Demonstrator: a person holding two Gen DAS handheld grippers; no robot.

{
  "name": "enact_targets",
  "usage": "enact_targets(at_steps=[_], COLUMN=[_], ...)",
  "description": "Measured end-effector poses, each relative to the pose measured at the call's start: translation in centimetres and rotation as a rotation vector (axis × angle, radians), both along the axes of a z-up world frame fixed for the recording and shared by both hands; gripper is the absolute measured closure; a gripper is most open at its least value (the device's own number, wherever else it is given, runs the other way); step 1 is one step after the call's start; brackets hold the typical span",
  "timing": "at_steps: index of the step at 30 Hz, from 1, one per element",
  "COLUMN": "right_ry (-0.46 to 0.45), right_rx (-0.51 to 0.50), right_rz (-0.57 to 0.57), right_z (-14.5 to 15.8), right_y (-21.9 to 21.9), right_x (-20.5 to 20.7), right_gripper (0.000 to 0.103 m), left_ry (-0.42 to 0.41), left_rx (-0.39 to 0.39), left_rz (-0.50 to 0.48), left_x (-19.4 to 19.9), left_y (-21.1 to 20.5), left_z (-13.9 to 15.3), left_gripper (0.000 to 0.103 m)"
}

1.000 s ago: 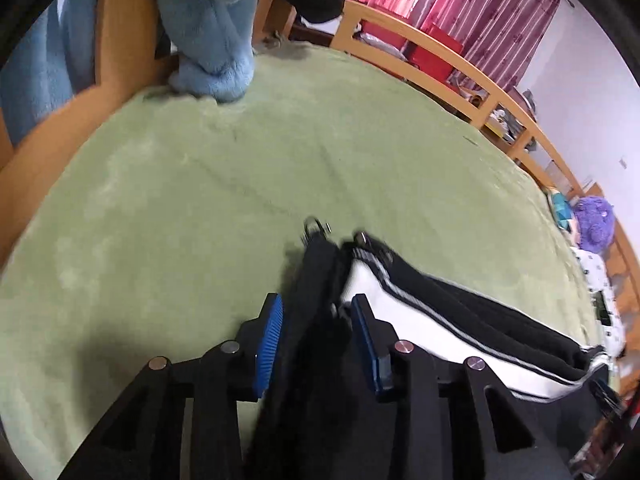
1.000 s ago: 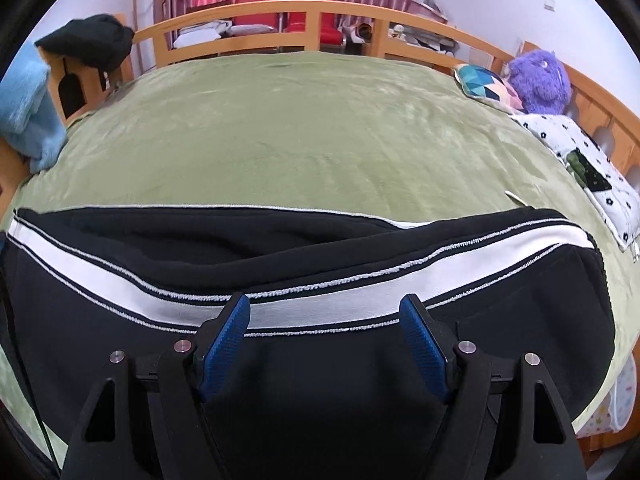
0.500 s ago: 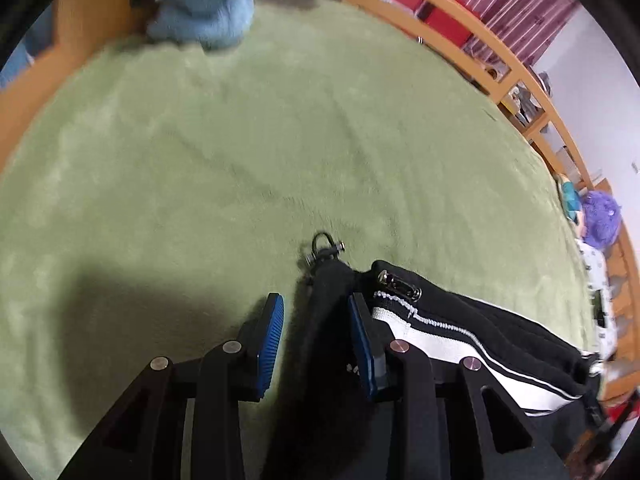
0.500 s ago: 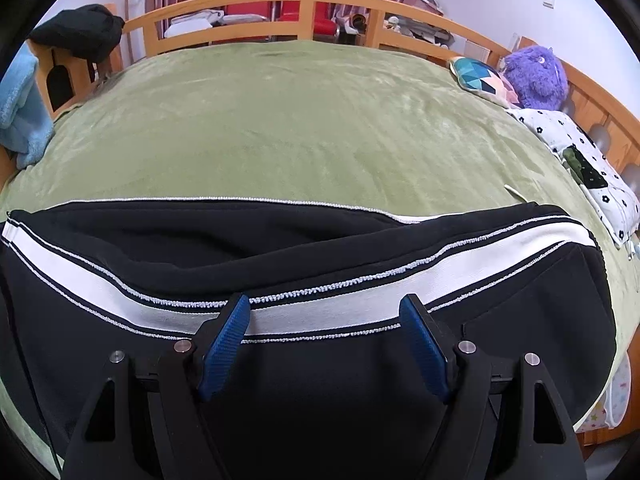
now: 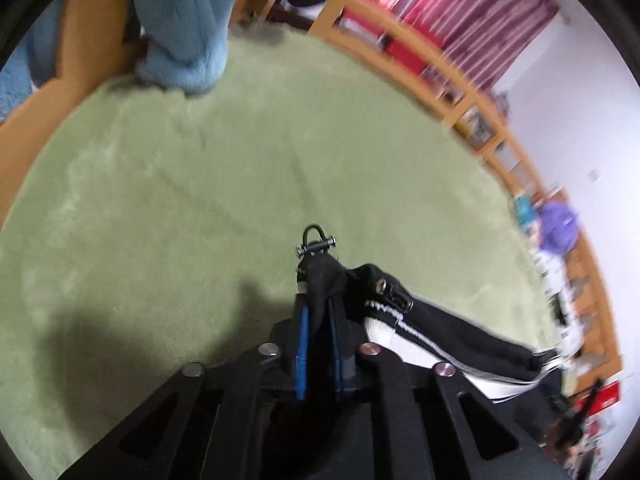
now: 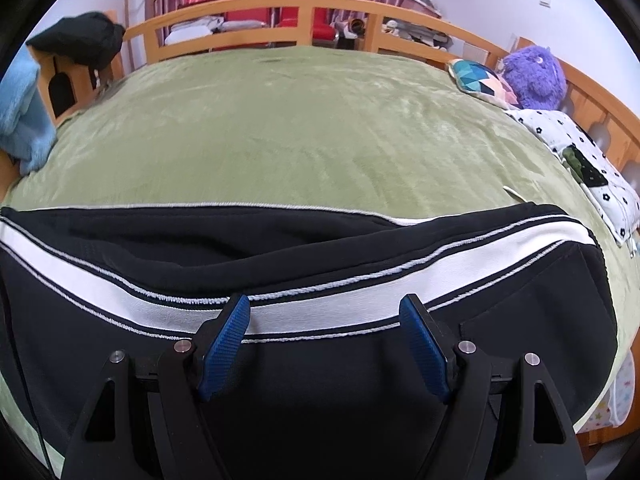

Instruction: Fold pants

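Black pants (image 6: 304, 360) with a white stripe lie across the green blanket (image 6: 304, 132); our left gripper (image 5: 318, 320) pinches one end, right gripper (image 6: 324, 336) stands wide above the cloth, gripping nothing. Lifting one-sided could bunch the fold; the metal clip (image 5: 316, 242) may snag.

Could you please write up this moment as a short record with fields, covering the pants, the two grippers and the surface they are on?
garment: black pants with a white side stripe, lying across the near part of the bed
surface: green blanket on a wooden-railed bed
left gripper: shut on a bunched black end of the pants, cloth pinched between the blue fingers
right gripper: open, over the pants at the white stripe, gripping nothing
nearby: blue plush blanket at the bed's edge; purple plush toy by the far rail
fold status: not yet visibly folded over
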State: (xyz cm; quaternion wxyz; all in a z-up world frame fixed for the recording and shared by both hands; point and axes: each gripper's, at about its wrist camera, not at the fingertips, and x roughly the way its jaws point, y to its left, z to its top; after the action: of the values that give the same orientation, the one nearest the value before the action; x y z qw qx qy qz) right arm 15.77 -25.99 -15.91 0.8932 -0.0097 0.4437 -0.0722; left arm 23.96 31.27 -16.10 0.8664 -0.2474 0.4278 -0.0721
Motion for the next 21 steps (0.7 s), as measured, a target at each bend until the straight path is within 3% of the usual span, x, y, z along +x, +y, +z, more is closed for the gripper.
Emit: enact_targets(at_steps=[2,6,9,10,12,14,21], right_ry=[-0.012,-0.018,-0.028,-0.034,-0.043,-0.044,-0.057], right_rx=[0.018,0.016,0.025,0.027,0.04,0.056,0.035], right_rz=[-0.002,0.006,0.016,0.017,0.014,0.012,0.03], right_z=[0.2,0.4,0.8,0.9,1.0,1.1,1.4], right_y=[-0.3,-0.2,-0.3,-0.4,-0.6,-0.8,-1.0], right_x=[-0.2,-0.4,-0.7,-0.8,-1.0,-1.0,-1.4], right_gripper=[0.027,0.027,0.027,0.027,0.027,0.027,0.027], left_ry=[-0.018,0.092,0.152,0.153,0.136,0.118,0.042], left_rx=[0.032,0.084,0.172,0.189,0.208,0.222,0.156], left_rz=[0.003,0.024,0.059,0.065,0.075,0.081,0.05], left_x=[-0.2,1.3,1.0,0.4,-0.8,-2.2,-4.6], left_y=[0.0,-0.6,-1.0,-0.9,-1.0,-0.8,-1.9], left_z=[0.7,-2.4,-2.3,-2.1,-1.1,-0.3,1.4], left_gripper=[0.096,0.094,0.085,0.082,0.064,0.055,0.054])
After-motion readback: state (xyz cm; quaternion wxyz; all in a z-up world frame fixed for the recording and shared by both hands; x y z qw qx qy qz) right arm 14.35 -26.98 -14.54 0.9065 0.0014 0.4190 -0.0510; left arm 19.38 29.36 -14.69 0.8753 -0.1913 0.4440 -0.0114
